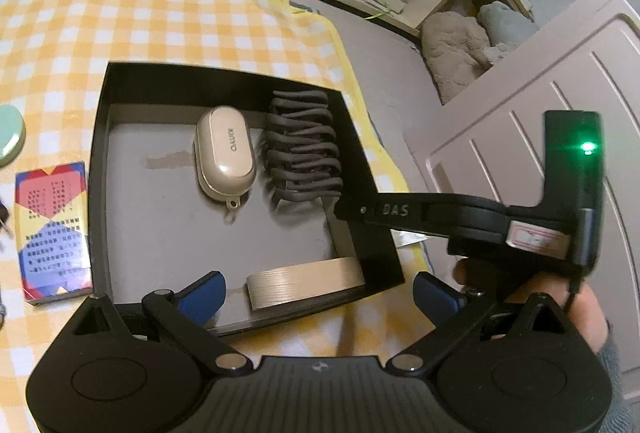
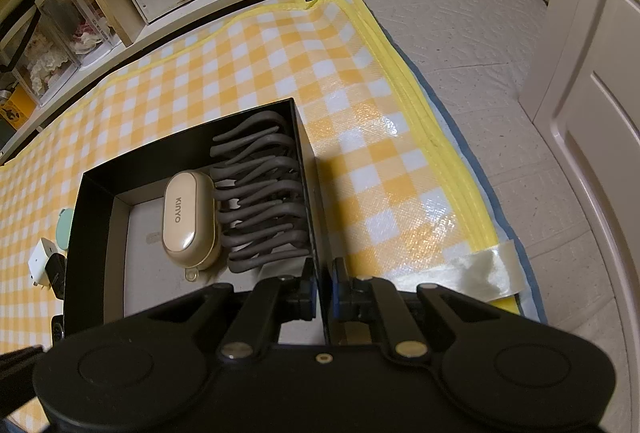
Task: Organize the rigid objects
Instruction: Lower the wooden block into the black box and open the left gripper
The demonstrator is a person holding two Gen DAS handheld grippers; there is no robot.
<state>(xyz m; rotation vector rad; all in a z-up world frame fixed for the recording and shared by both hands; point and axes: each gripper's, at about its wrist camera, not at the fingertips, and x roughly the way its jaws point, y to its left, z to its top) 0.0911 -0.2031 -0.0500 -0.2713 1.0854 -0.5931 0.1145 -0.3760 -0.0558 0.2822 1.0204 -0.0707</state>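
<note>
A black open box (image 1: 100, 137) sits on the yellow checked mat. Inside lie a beige KINYO case (image 1: 225, 155), a grey coiled cable (image 1: 304, 149) along the right wall, and a roll of beige tape (image 1: 304, 283) at the near edge. My left gripper (image 1: 320, 293) is open and empty, hovering over the box's near edge with the tape roll between its blue fingers (image 1: 204, 293). My right gripper (image 2: 322, 291) is shut on the box's right wall (image 2: 312, 201), next to the cable (image 2: 260, 201) and case (image 2: 188, 219).
A colourful card box (image 1: 52, 229) and a green round lid (image 1: 8, 137) lie on the mat left of the box. A white plug (image 2: 44, 261) lies left too. Shelves stand at the back, a white door (image 1: 560, 121) at right. Tape holds the mat corner (image 2: 484, 269).
</note>
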